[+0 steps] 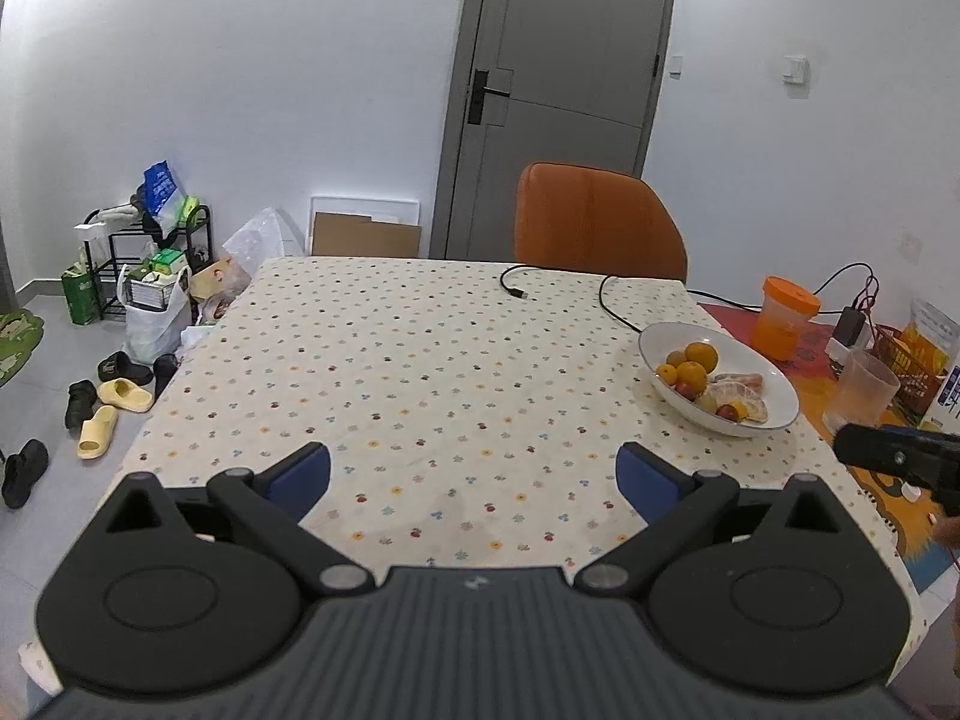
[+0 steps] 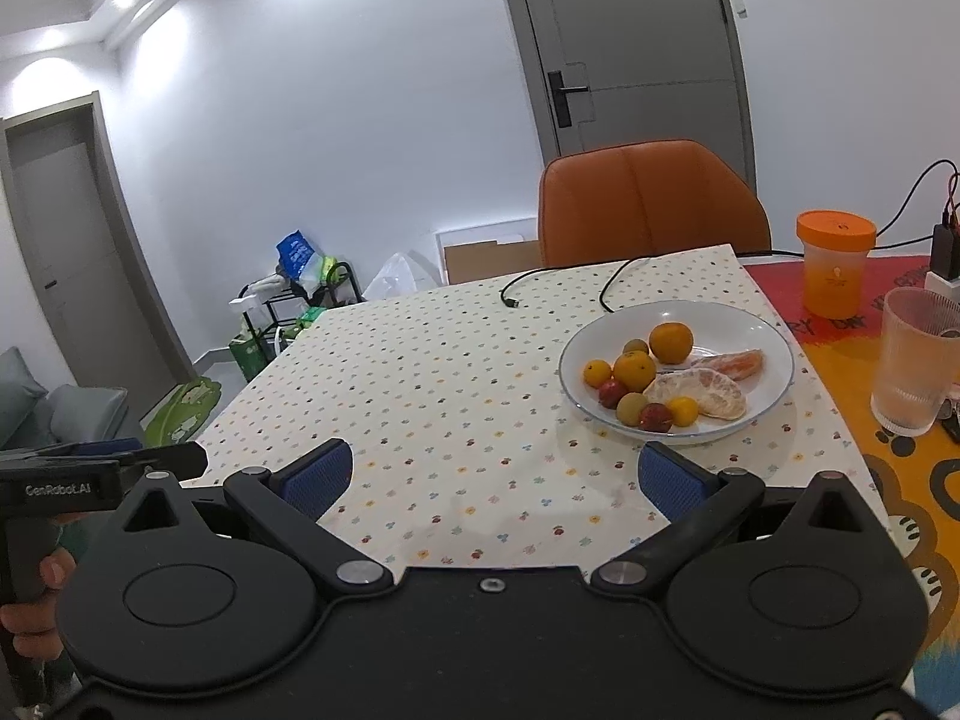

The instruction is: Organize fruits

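both hand-held grippers are spread wide and carry nothing. we see the left hand-held gripper low over the near part of the cream tabletop with small flower dots, and the right hand-held gripper beside it, a little closer to the fruit.

all the fruit we can find lies together in the shallow white round plate with a thin dark rim, which stands near the right edge of the dotted cloth. in it we count two larger orange mandarins, some small yellow-orange fruits, small red fruits, small green-brown round fruits and two peeled citrus segments. the pieces touch each other in a mixed group on the left half of the plate. no fruit lies loose on the tabletop in either view.

we judge that this fits two stages: the fruit is gathered in the plate and the work is near its end, or the mixed fruit in the plate waits to be sorted by kind. the pictures do not decide it. if a move on the fruit is needed, the right hand-held gripper is the nearer one; the small round pieces may roll, and the peeled segments are soft, so a gentle closing would be wise. the ribbed clear glass and the orange-lidded plastic cup stand near the plate.
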### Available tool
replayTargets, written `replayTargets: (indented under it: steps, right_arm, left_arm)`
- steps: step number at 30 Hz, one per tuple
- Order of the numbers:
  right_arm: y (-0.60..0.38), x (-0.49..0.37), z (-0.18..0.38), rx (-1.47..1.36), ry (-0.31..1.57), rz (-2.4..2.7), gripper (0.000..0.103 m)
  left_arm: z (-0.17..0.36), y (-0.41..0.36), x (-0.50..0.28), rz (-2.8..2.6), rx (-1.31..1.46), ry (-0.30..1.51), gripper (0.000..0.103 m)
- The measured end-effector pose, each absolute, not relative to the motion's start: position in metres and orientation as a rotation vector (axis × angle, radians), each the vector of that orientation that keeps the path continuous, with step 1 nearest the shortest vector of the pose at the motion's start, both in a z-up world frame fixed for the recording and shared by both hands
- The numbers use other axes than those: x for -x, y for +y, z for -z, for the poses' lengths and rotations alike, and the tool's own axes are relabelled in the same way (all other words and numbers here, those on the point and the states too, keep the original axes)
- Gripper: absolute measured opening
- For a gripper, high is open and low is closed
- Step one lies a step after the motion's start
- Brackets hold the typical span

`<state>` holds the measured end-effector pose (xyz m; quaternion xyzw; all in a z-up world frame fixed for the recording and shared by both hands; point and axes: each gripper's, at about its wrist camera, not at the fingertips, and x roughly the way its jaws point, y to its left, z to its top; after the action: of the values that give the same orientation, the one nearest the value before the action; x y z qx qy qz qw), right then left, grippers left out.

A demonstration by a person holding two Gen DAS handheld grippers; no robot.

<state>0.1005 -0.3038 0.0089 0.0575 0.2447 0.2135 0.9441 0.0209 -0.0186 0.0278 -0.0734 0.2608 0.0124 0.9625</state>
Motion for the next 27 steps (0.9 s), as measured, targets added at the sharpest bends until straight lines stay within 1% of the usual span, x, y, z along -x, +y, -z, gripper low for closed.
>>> replayTargets:
  steps: [27]
  right_arm:
    - [-0.315, -0.090, -0.006, -0.132, 0.494, -0.412, 0.103]
  left_arm:
    - [-0.024, -0.016, -0.014, -0.019, 0.133, 0.537, 0.101]
